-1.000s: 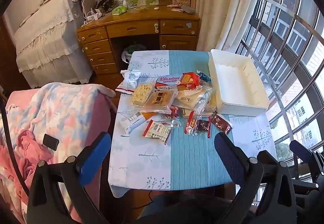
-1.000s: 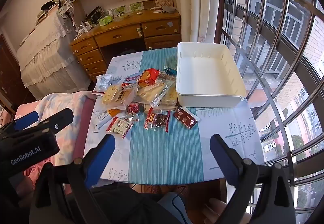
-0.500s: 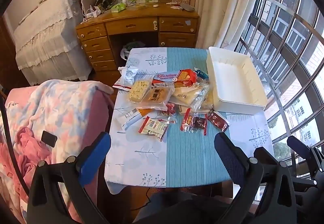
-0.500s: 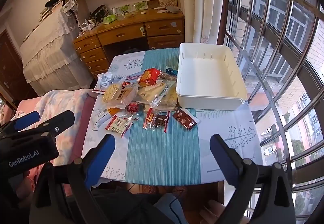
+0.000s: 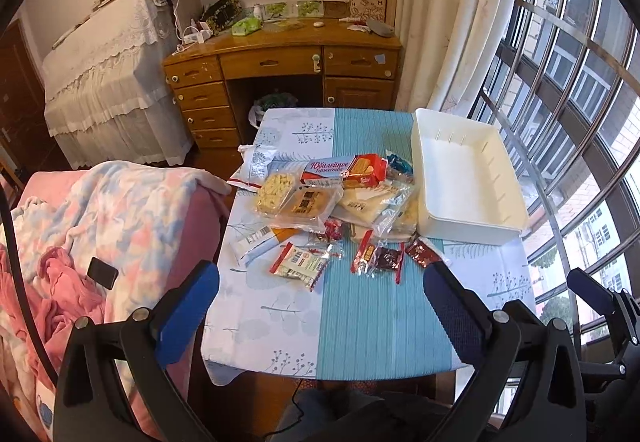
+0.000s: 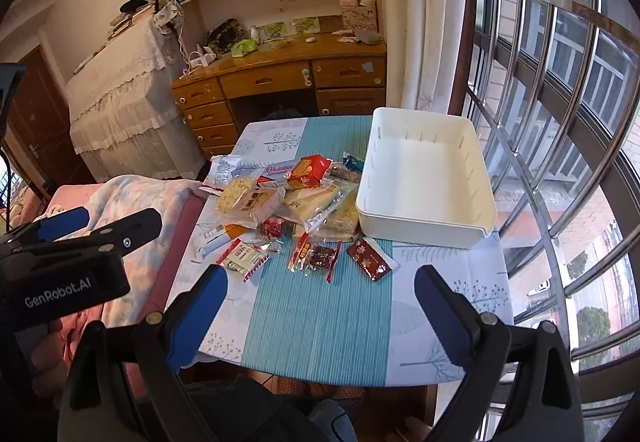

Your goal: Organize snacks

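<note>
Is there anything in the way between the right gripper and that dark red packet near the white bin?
Nothing visible. The right gripper is open above bare tablecloth, and the dark red packet lies exposed ahead, beside the white bin.

Readable text: two spots only.
"GenRobot.AI" in white on the black body of the left gripper (image 6: 64, 226); "Юбилейное" in white script on the red-and-blue biscuit pack (image 5: 340, 170) among the snacks. Smaller wrapper print and barcodes too small to read.
</note>
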A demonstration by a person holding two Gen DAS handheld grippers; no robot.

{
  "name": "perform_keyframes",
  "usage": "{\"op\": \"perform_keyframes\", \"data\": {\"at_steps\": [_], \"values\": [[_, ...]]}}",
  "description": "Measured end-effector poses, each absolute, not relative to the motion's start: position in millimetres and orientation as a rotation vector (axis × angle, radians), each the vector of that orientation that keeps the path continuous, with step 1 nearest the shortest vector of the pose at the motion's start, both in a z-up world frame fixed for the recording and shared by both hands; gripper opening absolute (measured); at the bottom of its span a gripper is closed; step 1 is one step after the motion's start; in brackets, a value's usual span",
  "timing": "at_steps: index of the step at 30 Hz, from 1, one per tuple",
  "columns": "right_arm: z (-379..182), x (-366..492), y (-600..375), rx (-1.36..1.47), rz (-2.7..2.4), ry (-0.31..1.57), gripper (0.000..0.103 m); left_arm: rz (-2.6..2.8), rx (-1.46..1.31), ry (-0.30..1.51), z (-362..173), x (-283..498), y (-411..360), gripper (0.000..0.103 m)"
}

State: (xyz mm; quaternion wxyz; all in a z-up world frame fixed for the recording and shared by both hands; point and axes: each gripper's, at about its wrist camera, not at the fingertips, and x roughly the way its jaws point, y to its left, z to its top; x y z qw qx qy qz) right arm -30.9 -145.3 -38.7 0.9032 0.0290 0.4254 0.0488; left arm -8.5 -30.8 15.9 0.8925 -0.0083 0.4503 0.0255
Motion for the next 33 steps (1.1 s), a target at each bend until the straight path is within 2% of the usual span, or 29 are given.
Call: {"op": "perform_keyframes", "data": {"at_steps": [18, 33], "values": [[-55, -28, -165, -0.011, 0.128, 0.814, 0.096, 0.091, -0.020, 0.970, 3, -9, -41, 0.102], [-88, 18, -172, -0.183, 0.081, 0.849, 0.095, 0.089, -0.225, 1.206, -69, 61, -9, 0.102]]}}
